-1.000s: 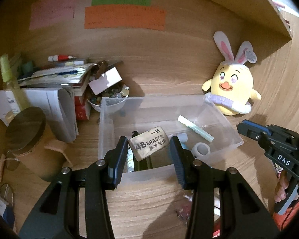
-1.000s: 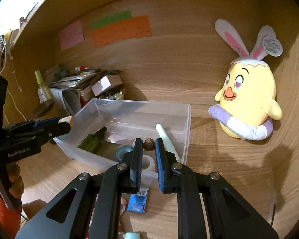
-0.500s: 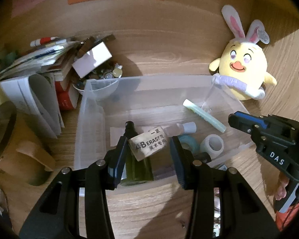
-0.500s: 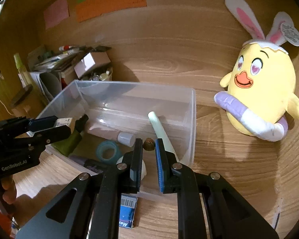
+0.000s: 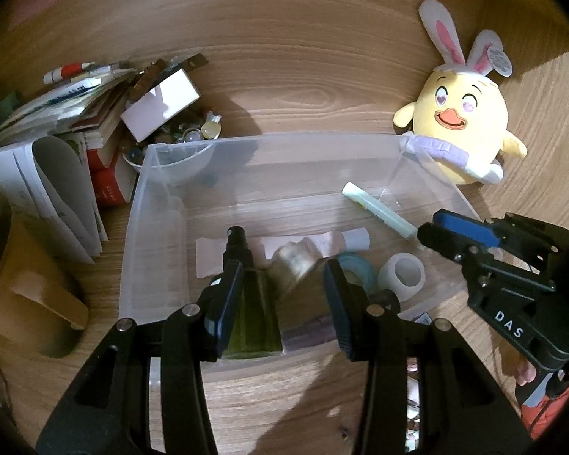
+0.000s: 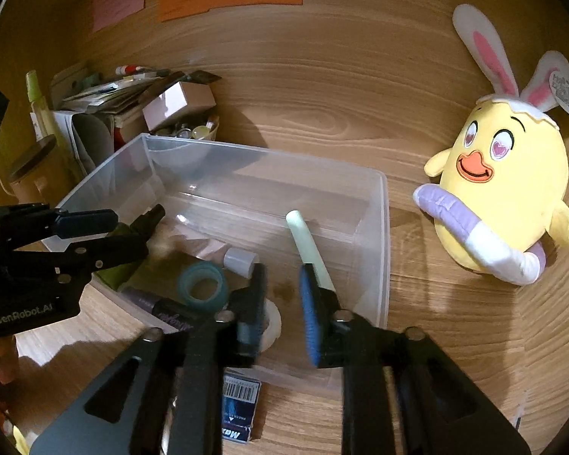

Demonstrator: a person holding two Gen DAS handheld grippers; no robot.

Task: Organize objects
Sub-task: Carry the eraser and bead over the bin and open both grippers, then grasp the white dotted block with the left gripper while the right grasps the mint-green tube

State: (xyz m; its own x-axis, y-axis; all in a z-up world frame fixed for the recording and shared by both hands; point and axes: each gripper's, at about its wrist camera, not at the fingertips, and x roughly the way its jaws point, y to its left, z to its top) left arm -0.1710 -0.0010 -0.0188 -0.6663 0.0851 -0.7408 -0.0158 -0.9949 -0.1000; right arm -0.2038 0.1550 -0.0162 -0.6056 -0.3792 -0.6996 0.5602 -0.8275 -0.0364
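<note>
A clear plastic bin (image 5: 163, 174) (image 6: 383, 250) sits on the wooden desk. Both grippers hover over its near side. My left gripper (image 5: 282, 299) is open; the 4B eraser (image 5: 294, 261) shows blurred between and beyond its jaws, loose over the bin. My right gripper (image 6: 282, 303) is open; a faint brown blur (image 6: 284, 288) shows between its jaws. In the bin lie a green bottle (image 5: 252, 314), teal tape roll (image 6: 203, 286), white tape roll (image 5: 402, 275), pale green stick (image 6: 309, 248) and a white-capped tube (image 5: 354, 239).
A yellow bunny-eared chick plush (image 6: 504, 193) stands right of the bin. Books, papers, a small box and a bowl of oddments (image 5: 186, 136) crowd the back left. A blue packet (image 6: 239, 409) lies in front of the bin. A brown container (image 5: 30, 295) stands at left.
Both grippers moved further over the bin and opened. The left let go of the 4B eraser; the right let go of the small brown round object.
</note>
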